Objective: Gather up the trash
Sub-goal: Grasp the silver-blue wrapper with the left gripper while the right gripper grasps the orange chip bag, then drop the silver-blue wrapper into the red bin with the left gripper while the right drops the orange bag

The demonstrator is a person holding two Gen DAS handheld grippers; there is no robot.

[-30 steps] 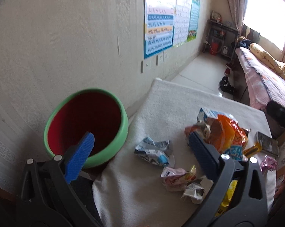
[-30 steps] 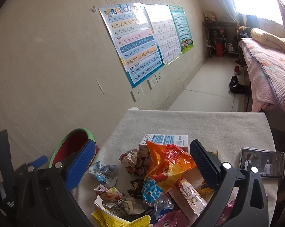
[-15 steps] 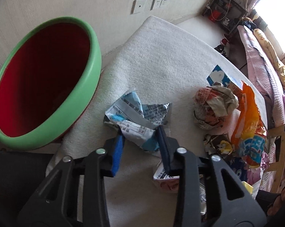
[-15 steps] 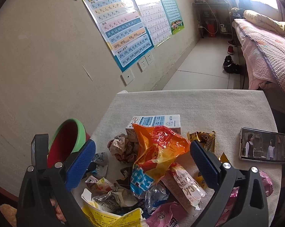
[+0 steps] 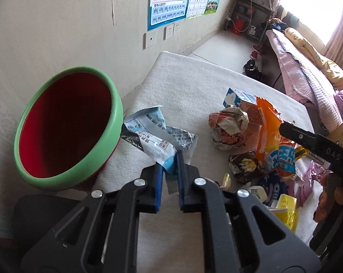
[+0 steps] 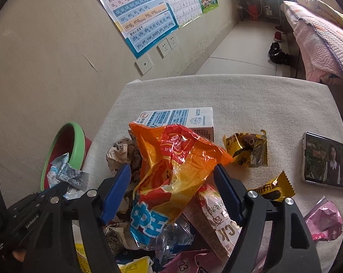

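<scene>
My left gripper is shut on a crumpled blue-and-white wrapper and holds it beside the rim of a green bin with a red inside. The wrapper and the bin also show in the right wrist view. My right gripper is open, its fingers on either side of an orange snack bag on top of a trash pile. The orange bag also shows in the left wrist view.
The trash lies on a table with a white cloth. A milk carton, a crumpled paper ball, gold wrappers and a pink wrapper lie around. A phone lies at the right. A bed stands beyond.
My left gripper dropped onto the blue-and-white wrapper, shut on it and lifted it toward the bin. My right gripper moved down over the orange bag and narrowed, still open.
</scene>
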